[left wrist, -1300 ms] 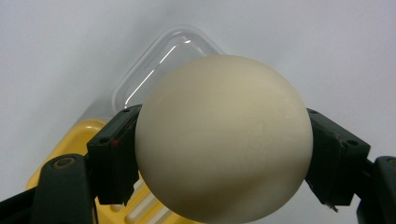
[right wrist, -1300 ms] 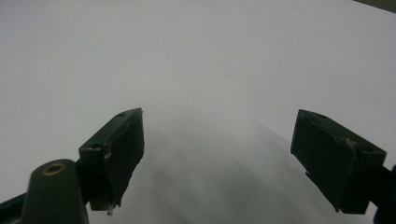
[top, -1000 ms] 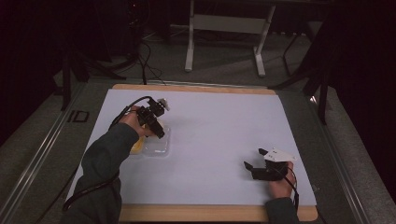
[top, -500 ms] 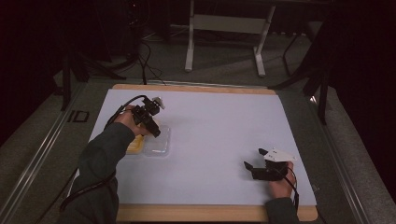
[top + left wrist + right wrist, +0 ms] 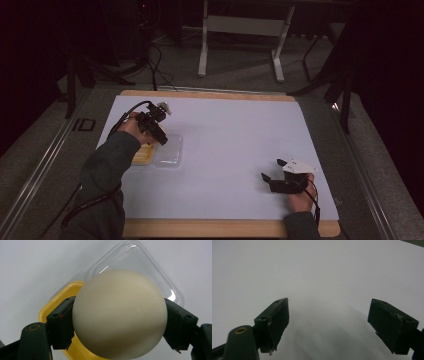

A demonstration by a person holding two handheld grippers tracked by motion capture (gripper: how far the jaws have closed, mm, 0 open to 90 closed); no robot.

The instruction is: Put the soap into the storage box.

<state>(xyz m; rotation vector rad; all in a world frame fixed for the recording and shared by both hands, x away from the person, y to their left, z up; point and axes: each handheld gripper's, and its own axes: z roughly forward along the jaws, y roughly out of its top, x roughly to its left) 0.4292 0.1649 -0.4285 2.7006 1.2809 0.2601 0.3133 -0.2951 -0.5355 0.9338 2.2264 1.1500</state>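
Barely shifted from a second ago: left claw (image 5: 161, 137) still clamped on one smooth cream-white ball (image 5: 120, 315), hovering at the 9 o'clock side of the white-covered bench (image 5: 235, 125), so the set-down probably remains undone. Below the ball, one shallow yellow plastic tray (image 5: 48, 312) with one clear square plastic tub (image 5: 140, 260) touching it. Two claws counted; right claw (image 5: 328, 325) gaping and empty at 5 o'clock.

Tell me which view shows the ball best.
Left gripper view: the ball sits large and sharp, clamped in the left gripper above the tray. In the high view that gripper hides it. The right gripper view faces bare table.
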